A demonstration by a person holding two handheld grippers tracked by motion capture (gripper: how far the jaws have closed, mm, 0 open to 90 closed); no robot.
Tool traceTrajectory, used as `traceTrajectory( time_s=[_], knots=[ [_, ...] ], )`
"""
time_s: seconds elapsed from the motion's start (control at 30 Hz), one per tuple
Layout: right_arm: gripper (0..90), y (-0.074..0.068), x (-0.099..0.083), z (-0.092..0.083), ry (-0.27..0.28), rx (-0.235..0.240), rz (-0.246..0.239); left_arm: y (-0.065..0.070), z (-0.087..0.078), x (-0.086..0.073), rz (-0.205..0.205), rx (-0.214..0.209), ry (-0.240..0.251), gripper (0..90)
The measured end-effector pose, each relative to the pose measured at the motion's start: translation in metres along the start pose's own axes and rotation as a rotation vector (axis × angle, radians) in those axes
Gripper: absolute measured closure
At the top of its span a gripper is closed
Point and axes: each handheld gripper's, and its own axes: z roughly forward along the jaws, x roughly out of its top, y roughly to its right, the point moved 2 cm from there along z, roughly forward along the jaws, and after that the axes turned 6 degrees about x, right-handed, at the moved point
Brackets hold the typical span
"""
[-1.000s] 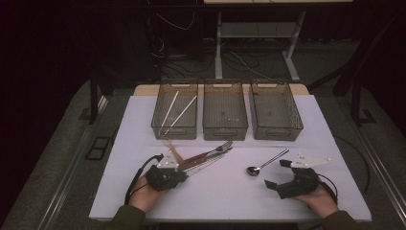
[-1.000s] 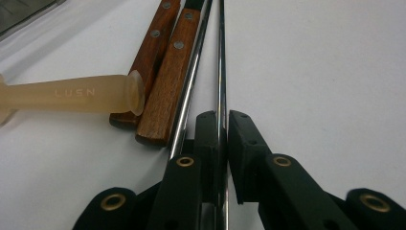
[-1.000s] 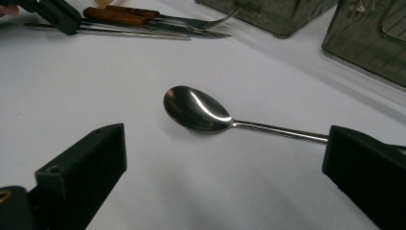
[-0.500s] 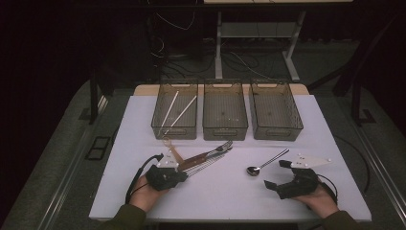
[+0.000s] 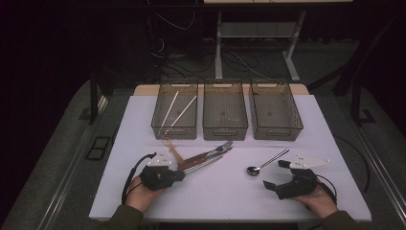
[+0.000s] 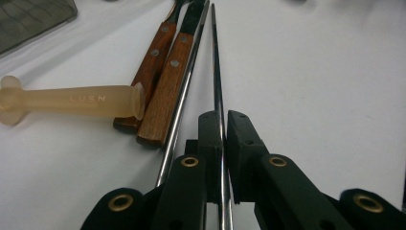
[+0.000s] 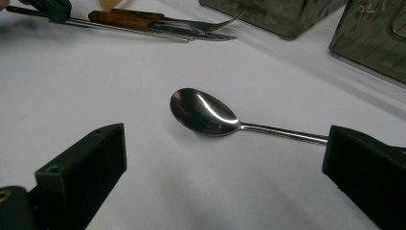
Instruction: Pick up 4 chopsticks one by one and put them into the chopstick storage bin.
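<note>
My left gripper (image 6: 222, 120) is shut on a thin metal chopstick (image 6: 215, 57) that lies on the white table (image 5: 230, 191). A second metal chopstick (image 6: 189, 81) runs just left of the jaws, outside them. Beside it lie two wooden-handled pieces of cutlery (image 6: 165, 86) and a pale translucent handle (image 6: 81, 100). In the high view the left gripper (image 5: 181, 173) sits at the near end of this bundle (image 5: 206, 155). My right gripper (image 7: 222, 143) stands wide open and low, with a steel spoon (image 7: 203, 112) just ahead of its jaws, untouched. From above, the right gripper (image 5: 275, 174) sits next to the spoon (image 5: 265, 163).
Three smoky plastic bins stand in a row at the back: the left bin (image 5: 158, 125) holds two white chopsticks (image 5: 179, 115), the middle bin (image 5: 225, 130) and right bin (image 5: 277, 130) look bare. The table's front edge runs close under both hands.
</note>
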Motion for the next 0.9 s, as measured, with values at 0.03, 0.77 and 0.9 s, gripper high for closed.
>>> traceTrajectory(
  time_s=[0.03, 0.77, 0.9],
  knots=[
    [1.4, 0.000, 0.000, 0.000, -0.001, 0.000, 0.002, -0.001, -0.001, 0.000, 0.010, -0.003, 0.001, 84.6],
    [1.4, 0.001, 0.000, -0.001, 0.002, -0.003, 0.004, -0.001, -0.015, 0.011, -0.023, -0.017, 0.069, 84.8],
    [1.4, 0.001, 0.000, -0.001, 0.001, -0.002, 0.005, -0.003, -0.018, 0.015, -0.025, -0.010, 0.076, 84.8]
  ],
)
